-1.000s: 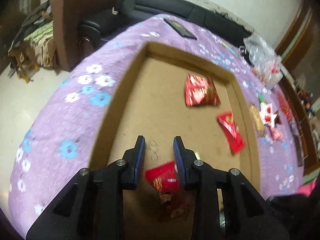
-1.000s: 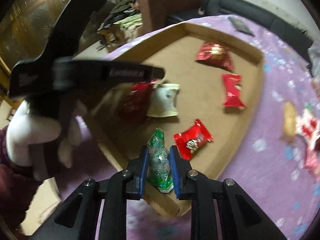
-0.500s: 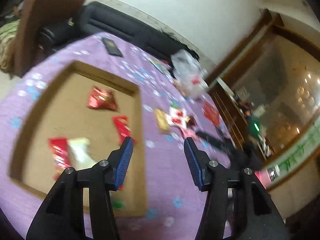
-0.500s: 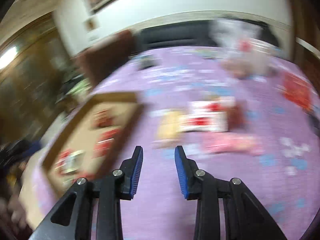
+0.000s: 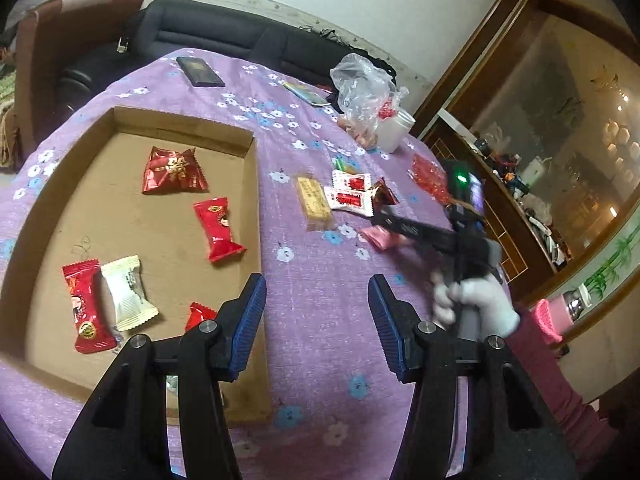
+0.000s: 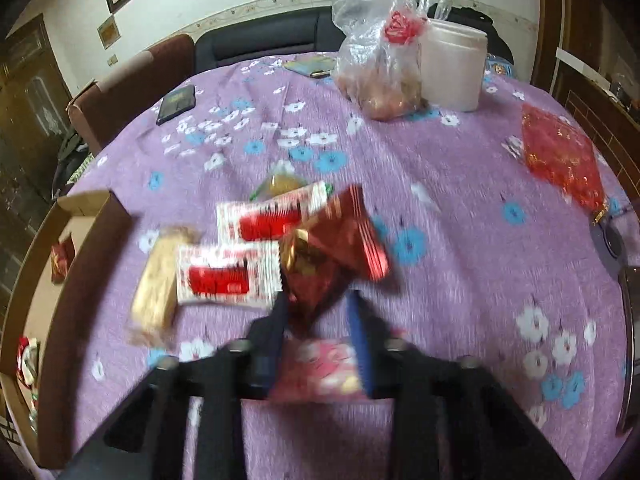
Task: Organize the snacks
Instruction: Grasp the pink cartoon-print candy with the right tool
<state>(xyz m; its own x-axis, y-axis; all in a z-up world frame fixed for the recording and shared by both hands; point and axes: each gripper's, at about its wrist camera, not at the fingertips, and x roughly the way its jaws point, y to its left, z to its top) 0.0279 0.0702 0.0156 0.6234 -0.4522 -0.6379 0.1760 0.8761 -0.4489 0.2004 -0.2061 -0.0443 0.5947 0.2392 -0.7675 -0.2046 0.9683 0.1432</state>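
Note:
A shallow cardboard tray (image 5: pixel 256 184) lies on the purple flowered cloth and holds several wrapped snacks, among them a red bag (image 5: pixel 173 170), a red candy (image 5: pixel 218 229) and a white candy (image 5: pixel 127 293). Loose snacks lie right of it: a tan bar (image 5: pixel 314 201), two white-and-red packets (image 5: pixel 348 196), a dark red packet (image 6: pixel 340 240) and a pink packet (image 6: pixel 324 368). My left gripper (image 5: pixel 316 316) is open and empty above the tray's right edge. My right gripper (image 6: pixel 316 320) is open, its fingers straddling the pink and dark red packets; it also shows in the left wrist view (image 5: pixel 408 228).
A clear plastic bag (image 6: pixel 380 48) and a white jar (image 6: pixel 452 68) stand at the far side. A red mesh pouch (image 6: pixel 560 156) lies at the right. A black phone (image 5: pixel 200 72) and a second phone (image 5: pixel 306 94) lie near the sofa (image 5: pixel 208 36).
My right gripper let go of the green candy at the tray, swung right and came down over the loose snacks. My left gripper opened wide and turned right, away from the tray's inside.

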